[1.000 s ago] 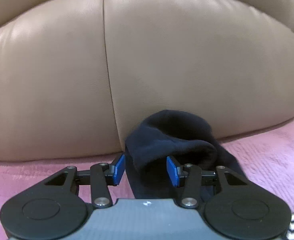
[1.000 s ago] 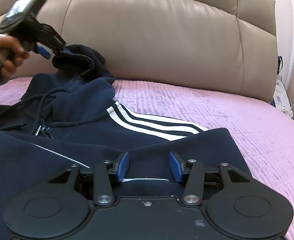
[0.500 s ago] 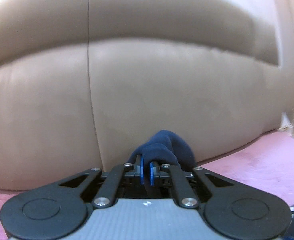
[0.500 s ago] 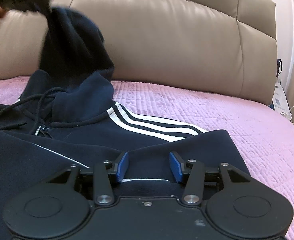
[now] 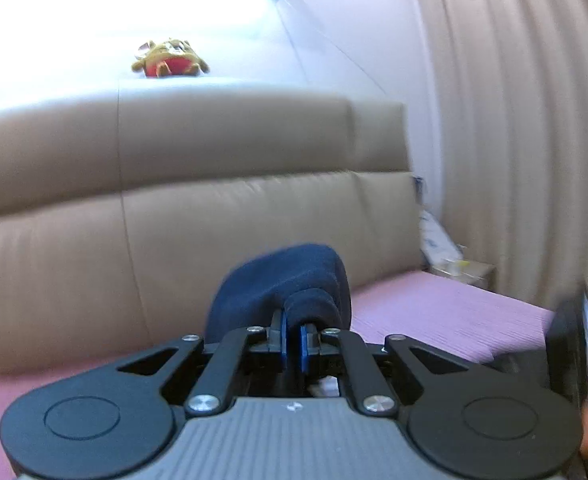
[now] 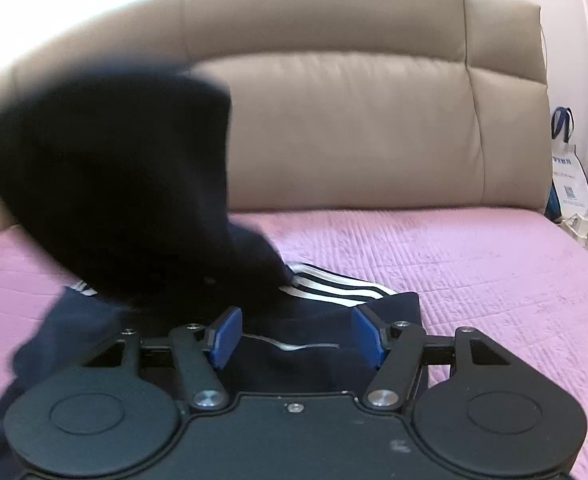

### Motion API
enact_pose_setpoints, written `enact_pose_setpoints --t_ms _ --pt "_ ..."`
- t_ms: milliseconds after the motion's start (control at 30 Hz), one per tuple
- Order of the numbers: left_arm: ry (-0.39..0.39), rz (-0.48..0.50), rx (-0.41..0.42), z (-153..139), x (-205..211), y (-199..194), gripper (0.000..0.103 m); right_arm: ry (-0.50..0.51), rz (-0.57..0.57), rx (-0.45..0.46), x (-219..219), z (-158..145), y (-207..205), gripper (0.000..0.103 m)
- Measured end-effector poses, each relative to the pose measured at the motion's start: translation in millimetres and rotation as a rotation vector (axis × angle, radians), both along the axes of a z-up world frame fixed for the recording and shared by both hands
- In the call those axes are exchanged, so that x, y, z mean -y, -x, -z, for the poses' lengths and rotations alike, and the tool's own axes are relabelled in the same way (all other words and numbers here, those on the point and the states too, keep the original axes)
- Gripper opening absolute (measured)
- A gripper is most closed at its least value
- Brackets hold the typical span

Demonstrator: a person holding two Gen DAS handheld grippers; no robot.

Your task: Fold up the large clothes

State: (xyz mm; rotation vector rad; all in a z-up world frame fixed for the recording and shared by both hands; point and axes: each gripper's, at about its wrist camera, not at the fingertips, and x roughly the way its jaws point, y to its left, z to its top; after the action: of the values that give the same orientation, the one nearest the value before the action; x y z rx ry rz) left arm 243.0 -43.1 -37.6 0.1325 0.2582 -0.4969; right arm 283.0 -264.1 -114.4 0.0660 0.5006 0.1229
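Observation:
A navy hoodie (image 6: 325,336) with white sleeve stripes lies on the pink bedspread (image 6: 453,264). My left gripper (image 5: 292,338) is shut on the hoodie's hood (image 5: 282,284) and holds it up in the air. In the right wrist view the lifted hood (image 6: 126,184) is a dark blur swinging over the hoodie's body. My right gripper (image 6: 295,338) is open and empty, low over the hoodie's body. The right gripper's body (image 5: 569,360) shows at the right edge of the left wrist view.
A beige padded headboard (image 6: 353,128) stands behind the bed. A small plush toy (image 5: 170,58) sits on the ledge above it. A white bag (image 6: 569,176) and cables (image 6: 585,228) lie beside the bed at right. Beige curtains (image 5: 513,120) hang at right.
My left gripper shut on the hood, then lifted it and swung it toward the hoodie's body. My right gripper has opened wider and stayed low over the hoodie.

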Motion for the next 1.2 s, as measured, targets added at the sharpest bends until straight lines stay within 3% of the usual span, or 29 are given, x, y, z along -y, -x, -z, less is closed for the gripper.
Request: enact_pose_setpoints --t_ms 33,100,133,167,200,300,467,633,667,700,733,800,867,967,1033,1067,1100,1133,1200 --pt "0.003 0.017 -0.043 9 -2 24 0.017 -0.017 -0.012 -0.004 4 -5 11 0.075" --pt "-0.017 0.052 -0.162 33 -6 65 0.037 -0.068 -0.03 -0.03 14 -8 32 0.076" --pt "-0.035 0.063 -0.211 47 -9 83 0.042 -0.089 -0.033 -0.057 19 -5 38 0.076" --pt "-0.05 0.054 -0.247 60 -14 100 0.053 -0.112 -0.033 -0.094 23 -1 41 0.076" --pt "-0.059 0.032 -0.274 69 -18 109 0.055 -0.148 -0.032 -0.134 28 5 43 0.076" --pt "-0.018 -0.056 -0.326 83 -34 112 0.055 -0.281 0.004 -0.216 39 23 42 0.077" --pt "0.144 -0.165 -0.357 77 -48 79 0.055 -0.509 0.081 -0.31 52 43 32 0.082" --pt "0.326 -0.205 -0.443 70 -66 48 0.055 -0.724 0.002 -0.457 34 61 15 0.083" --pt "0.347 -0.201 -0.463 73 -69 40 0.055 -0.726 -0.002 -0.488 26 64 9 0.073" --pt "0.362 -0.201 -0.484 76 -69 36 0.055 -0.698 0.007 -0.517 15 65 0 0.037" --pt "0.375 -0.211 -0.497 77 -70 32 0.053 -0.658 0.013 -0.515 6 60 -9 0.025" --pt "0.422 -0.227 -0.503 78 -75 26 0.053 -0.615 0.004 -0.442 -5 37 -18 0.021" --pt "0.465 -0.238 -0.488 73 -82 25 0.053 -0.593 -0.061 -0.292 -12 -6 -16 0.018" --pt "0.489 -0.242 -0.453 63 -89 26 0.053 -0.471 -0.174 -0.081 -20 -63 12 0.018" --pt "0.495 -0.234 -0.441 61 -92 27 0.053 -0.334 -0.265 -0.025 -28 -76 37 0.03" --pt "0.496 -0.227 -0.442 62 -94 28 0.053 -0.276 -0.298 -0.045 -33 -71 47 0.045" --pt "0.493 -0.221 -0.451 65 -95 30 0.053 -0.236 -0.333 -0.098 -34 -60 58 0.068" --pt "0.488 -0.214 -0.467 70 -96 30 0.054 -0.222 -0.364 -0.179 -34 -44 68 0.08" --pt "0.477 -0.208 -0.522 86 -98 32 0.055 -0.222 -0.363 -0.337 -25 -8 90 0.079"
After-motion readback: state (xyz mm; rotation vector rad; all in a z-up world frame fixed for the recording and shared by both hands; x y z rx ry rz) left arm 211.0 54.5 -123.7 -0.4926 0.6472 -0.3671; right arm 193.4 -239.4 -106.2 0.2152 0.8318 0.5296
